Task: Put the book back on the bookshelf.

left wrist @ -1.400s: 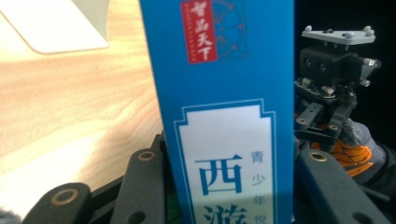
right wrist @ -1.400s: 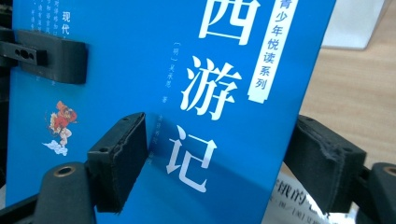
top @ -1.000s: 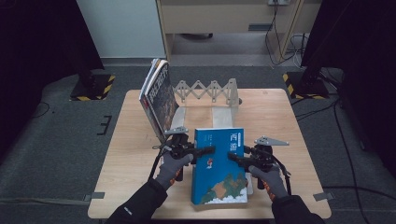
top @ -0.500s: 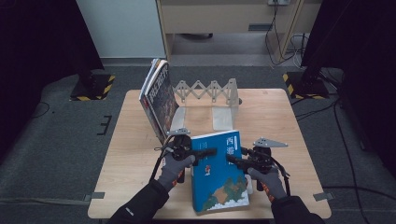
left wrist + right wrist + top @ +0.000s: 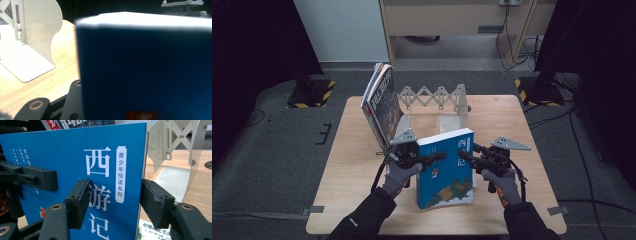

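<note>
Since the blue paperback [image 5: 447, 170] is a thick, stiff block with a glossy cover, it prob. handles as moderately heavy and a bit slippery — best gripped across its thickness near an edge, cover and back face both under the pads, not by loose pages. It sits at the near middle of the wooden table [image 5: 522, 120], far end tilted up, near end apparently resting down, between both tools. The left gripper [image 5: 439, 156] clamps its left edge, jaws part-closed across the block. The right gripper [image 5: 113, 202] straddles the right edge; its jaws have just been closing, one pad on the cover, the other at the back — looks like contact. Cover: deep blue, big white Chinese title, white label strip, landscape art at the near end. Behind it, far side — a white expanding bookend rack [image 5: 437, 97] w/ magazines [image 5: 382, 102] leaning at its left.
</note>
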Motion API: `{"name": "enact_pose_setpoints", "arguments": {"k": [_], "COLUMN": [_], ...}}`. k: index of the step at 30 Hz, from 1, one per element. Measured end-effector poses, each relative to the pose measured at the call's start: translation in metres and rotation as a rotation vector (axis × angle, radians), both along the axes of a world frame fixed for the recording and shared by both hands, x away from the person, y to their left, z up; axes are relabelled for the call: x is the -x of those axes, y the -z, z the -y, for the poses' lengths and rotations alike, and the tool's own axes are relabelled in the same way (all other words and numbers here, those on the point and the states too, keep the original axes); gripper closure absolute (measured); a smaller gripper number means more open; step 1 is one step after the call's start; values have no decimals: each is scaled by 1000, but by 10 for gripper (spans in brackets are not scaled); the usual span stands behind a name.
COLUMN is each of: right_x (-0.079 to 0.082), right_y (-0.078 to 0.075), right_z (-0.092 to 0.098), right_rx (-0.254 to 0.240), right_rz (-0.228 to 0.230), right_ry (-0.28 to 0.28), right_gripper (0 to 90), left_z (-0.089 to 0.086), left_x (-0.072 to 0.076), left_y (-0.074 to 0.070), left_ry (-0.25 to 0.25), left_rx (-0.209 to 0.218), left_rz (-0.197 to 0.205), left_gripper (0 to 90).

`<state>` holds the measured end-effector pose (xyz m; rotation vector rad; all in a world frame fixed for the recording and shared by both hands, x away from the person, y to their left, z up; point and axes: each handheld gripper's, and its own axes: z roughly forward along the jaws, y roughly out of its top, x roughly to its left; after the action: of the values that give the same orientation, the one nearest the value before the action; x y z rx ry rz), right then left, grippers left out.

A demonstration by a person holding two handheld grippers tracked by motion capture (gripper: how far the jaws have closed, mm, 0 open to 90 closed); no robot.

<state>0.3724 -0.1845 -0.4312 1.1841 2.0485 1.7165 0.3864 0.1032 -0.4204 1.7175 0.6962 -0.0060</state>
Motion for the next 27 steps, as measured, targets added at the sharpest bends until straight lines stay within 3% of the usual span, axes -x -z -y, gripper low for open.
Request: {"name": "enact_pose_setpoints", "arguments": {"k": [5,9,17,22,27], "right_x": [2,5,7,7,8], "right_y": [10,20,26,26,26], "right_z": [-3,-4,-5,-5,-4], "right_rx": [-1,28,58,69,85], "right_rz": [7,-8,-12,-19,-37], "right_ry": [-24,-69,-86,-85,-79], "right_gripper": [366,318,362,382,396], "left_z": [-3,-4,-4,-2,4], "left_x": [3,6,13,13,14], "left_y": [3,5,14,16,17], "left_ry": [-2,-10,-42,-55,-98], "left_rx": [12,33,77,70,26], "left_rz": [11,20,25,18,31], "left_gripper": [602,600,543,528,540]}}
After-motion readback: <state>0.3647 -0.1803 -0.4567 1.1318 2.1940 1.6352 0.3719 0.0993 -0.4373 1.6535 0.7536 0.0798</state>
